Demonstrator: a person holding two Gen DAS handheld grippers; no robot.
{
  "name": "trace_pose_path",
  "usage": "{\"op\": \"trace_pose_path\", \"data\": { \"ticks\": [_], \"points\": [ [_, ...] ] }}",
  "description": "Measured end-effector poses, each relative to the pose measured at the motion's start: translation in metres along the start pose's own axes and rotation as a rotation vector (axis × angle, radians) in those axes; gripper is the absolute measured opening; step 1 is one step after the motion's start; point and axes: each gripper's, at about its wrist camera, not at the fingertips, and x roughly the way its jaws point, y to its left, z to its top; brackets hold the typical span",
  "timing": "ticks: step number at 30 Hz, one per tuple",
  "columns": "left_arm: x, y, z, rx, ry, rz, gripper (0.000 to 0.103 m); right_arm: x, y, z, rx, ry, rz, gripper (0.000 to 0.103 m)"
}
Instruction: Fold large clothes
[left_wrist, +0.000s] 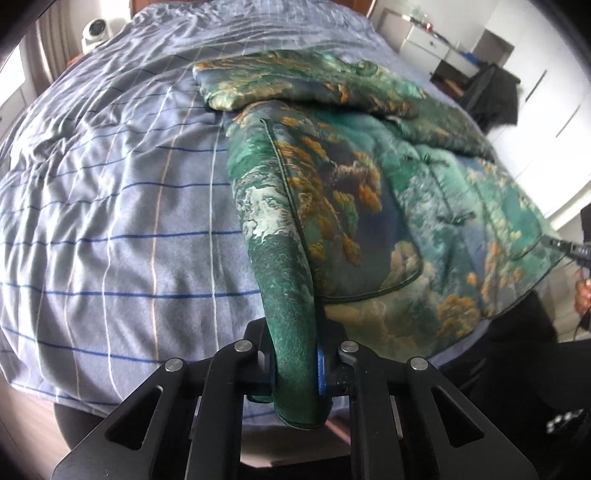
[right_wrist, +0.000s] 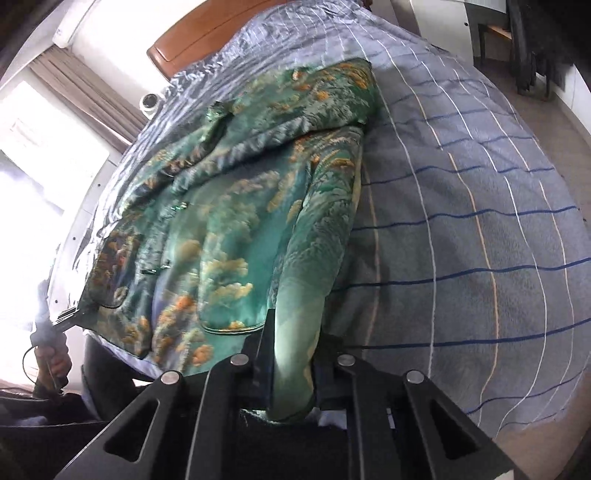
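The left gripper (left_wrist: 295, 369) was clamped on the near hem corner of the green patterned jacket (left_wrist: 388, 192), a ridge of cloth pinched between its jaws and rising out of them. The right gripper (right_wrist: 291, 373) was clamped the same way on the opposite near corner of that hem, the fabric drawn up from the bed into its jaws.

The jacket lay front-up on the striped blue bedspread (left_wrist: 110, 206), close to the bed's near edge, its long axis running away from both grippers toward the wooden headboard (right_wrist: 207, 40). One sleeve (left_wrist: 295, 81) was already folded across the chest at the far end. Each hand held its own corner, so neither was nearer to the work; the hem stretched between them along the near edge.

The fold probably turned on this: the collar lay straight ahead of both grippers, so carrying the hem forward along the long axis would bring it onto the upper half.
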Motion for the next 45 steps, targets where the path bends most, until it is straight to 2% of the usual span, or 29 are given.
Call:
{"op": "trace_pose_path", "data": {
  "ticks": [5, 12, 17, 21, 24, 27, 30, 32, 36, 40, 44, 45],
  "points": [
    [0.001, -0.004, -0.001, -0.002, 0.016, 0.006, 0.013, -0.01, 0.01, 0.001, -0.013, -0.006, 0.039, 0.014],
    [-0.019, -0.004, -0.033, 0.043, 0.067, 0.011, 0.013, -0.019, 0.015, -0.015, -0.033, 0.045, 0.071, 0.014],
    [-0.043, 0.003, -0.044, 0.015, 0.065, -0.044, 0.013, -0.035, 0.017, -0.025, -0.015, 0.061, 0.142, 0.013],
    [-0.056, 0.021, -0.014, -0.107, 0.002, -0.14, 0.013, -0.048, 0.008, 0.002, 0.069, -0.03, 0.269, 0.013],
    [-0.049, 0.038, 0.026, -0.21, -0.015, -0.181, 0.012, -0.041, 0.008, 0.033, 0.108, -0.089, 0.337, 0.013],
    [-0.039, 0.045, 0.064, -0.273, -0.029, -0.186, 0.012, -0.026, 0.01, 0.07, 0.128, -0.135, 0.344, 0.013],
    [-0.017, 0.054, 0.116, -0.314, -0.038, -0.166, 0.013, -0.003, 0.002, 0.123, 0.187, -0.19, 0.357, 0.013],
    [0.001, 0.058, 0.142, -0.332, -0.029, -0.154, 0.013, 0.019, -0.006, 0.153, 0.25, -0.201, 0.365, 0.013],
    [0.036, 0.06, 0.181, -0.326, 0.003, -0.089, 0.015, 0.064, -0.029, 0.19, 0.353, -0.191, 0.31, 0.013],
    [0.074, 0.072, 0.196, -0.35, 0.04, -0.065, 0.027, 0.1, -0.054, 0.204, 0.454, -0.19, 0.281, 0.013],
    [0.092, 0.085, 0.203, -0.424, 0.077, -0.117, 0.033, 0.129, -0.076, 0.197, 0.602, -0.166, 0.309, 0.015],
    [0.091, 0.09, 0.207, -0.453, 0.096, -0.154, 0.039, 0.132, -0.08, 0.197, 0.63, -0.163, 0.328, 0.018]
  ]
}}
